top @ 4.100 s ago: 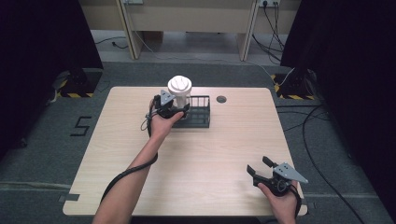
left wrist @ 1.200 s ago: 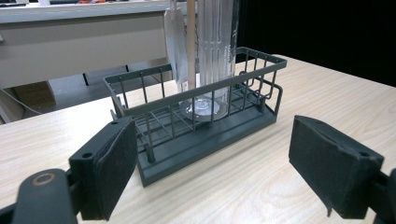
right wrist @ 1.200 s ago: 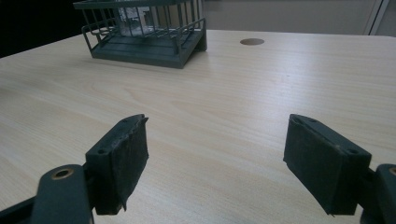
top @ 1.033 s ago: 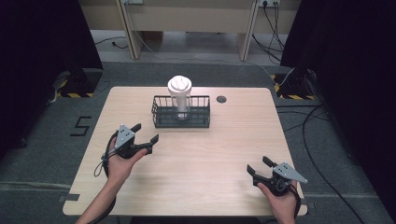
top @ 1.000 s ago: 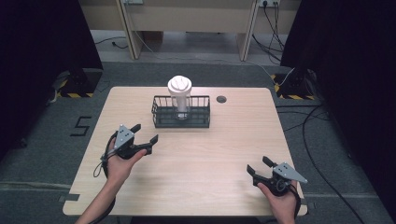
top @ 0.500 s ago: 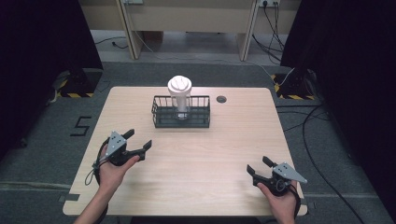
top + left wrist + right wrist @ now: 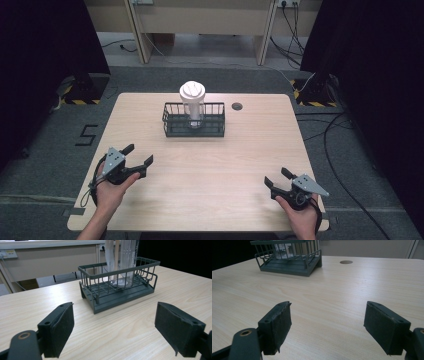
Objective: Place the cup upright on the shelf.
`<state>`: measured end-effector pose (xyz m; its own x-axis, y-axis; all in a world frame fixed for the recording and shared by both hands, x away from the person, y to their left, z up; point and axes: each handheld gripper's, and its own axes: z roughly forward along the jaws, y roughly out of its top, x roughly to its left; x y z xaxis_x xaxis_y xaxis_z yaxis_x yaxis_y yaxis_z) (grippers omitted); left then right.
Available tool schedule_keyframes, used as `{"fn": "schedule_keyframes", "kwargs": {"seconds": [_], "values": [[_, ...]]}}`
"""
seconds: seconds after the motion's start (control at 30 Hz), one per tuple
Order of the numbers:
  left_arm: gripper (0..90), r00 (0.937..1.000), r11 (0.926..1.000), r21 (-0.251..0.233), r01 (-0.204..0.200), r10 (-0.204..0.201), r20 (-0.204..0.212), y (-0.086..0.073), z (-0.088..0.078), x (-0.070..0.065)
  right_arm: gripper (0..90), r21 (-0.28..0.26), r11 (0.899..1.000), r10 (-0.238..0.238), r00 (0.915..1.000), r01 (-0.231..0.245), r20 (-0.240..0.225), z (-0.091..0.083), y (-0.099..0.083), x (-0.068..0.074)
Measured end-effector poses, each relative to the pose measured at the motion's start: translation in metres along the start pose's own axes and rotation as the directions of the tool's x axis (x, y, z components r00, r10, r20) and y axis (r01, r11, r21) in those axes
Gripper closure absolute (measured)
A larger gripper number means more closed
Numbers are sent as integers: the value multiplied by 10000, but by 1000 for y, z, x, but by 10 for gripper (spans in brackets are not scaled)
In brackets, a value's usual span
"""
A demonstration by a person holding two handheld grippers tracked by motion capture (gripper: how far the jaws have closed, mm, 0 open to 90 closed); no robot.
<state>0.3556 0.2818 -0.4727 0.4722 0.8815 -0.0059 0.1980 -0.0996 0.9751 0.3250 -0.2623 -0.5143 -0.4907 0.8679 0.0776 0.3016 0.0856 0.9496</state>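
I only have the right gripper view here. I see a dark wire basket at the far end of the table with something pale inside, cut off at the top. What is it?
Observer: A tall white cup with a lid, standing upright in the wire basket.
Operator: Where's the other hand?
Observer: The left gripper is at the table's near left corner, jaws open, nothing between them.
Operator: Anything else on the table besides that round hole?
Observer: In the high view, the basket, the cup and the round hole are all I can make out on it; the right gripper sits open at the near right corner.
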Motion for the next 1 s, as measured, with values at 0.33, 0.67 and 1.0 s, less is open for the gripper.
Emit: {"fn": "schedule_keyframes", "kwargs": {"seconds": [0.33, 0.67, 1.0], "values": [[154, 9994, 9996, 160, 240, -237, -241, -15, -11, 7, 223, 3, 10000, -15, 10000, 15, 15, 0, 0, 0], [161, 9962, 9969, 374, 695, -674, -543, -39, -19, 14, 223, 3, 10000, -31, 10000, 31, 19, 0, 0, 0], [164, 9920, 9947, 264, 997, -973, -806, -48, -25, 18, 222, 39, 10000, -81, 10000, 82, -33, 0, 0, 1]]}}
